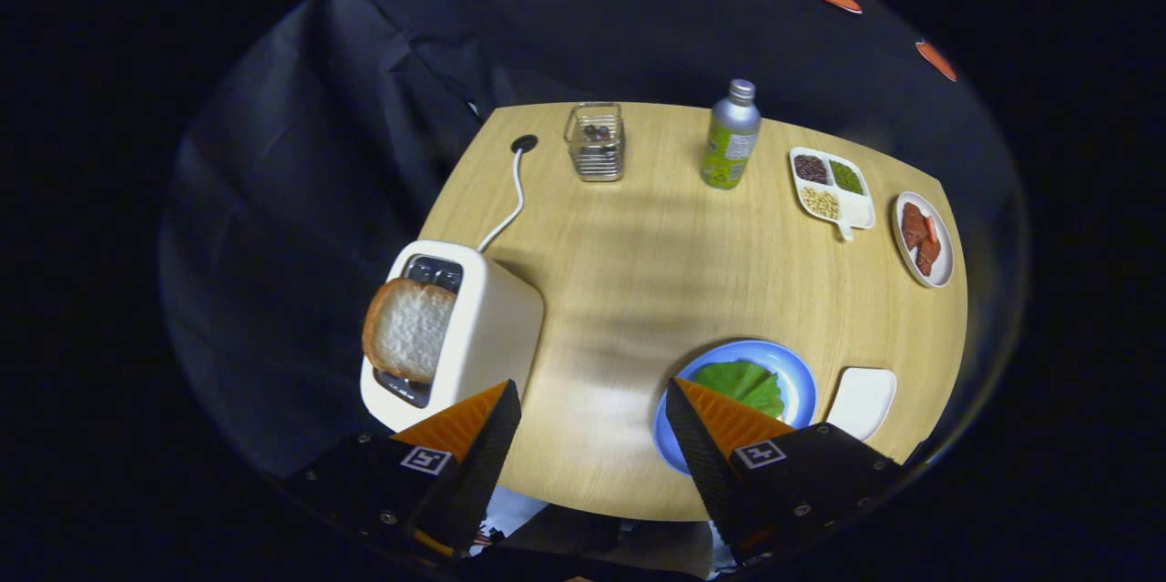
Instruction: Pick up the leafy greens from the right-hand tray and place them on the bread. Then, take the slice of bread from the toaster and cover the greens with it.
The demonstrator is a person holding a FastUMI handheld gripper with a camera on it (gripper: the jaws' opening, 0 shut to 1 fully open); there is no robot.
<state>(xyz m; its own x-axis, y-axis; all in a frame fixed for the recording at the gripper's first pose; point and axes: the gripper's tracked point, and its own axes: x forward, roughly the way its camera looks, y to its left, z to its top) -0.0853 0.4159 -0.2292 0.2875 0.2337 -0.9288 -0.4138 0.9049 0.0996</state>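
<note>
With the leaf already laid, I swing my wide, empty tongs [592, 400] left, aiming to pinch the pale bread slice [407, 329] standing in the cream toaster [487, 327].

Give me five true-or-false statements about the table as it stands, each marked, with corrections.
1. A bread slice stands in the toaster. True.
2. The leafy greens lie on the small white tray. False: they lie on the blue plate, beside that tray.
3. The gripper is shut on the greens. False: its fingers are wide apart, holding nothing.
4. The metal bottle stands upright. True.
5. The toaster's cable runs to the divided tray. False: it ends at a round port in the tabletop.
</note>
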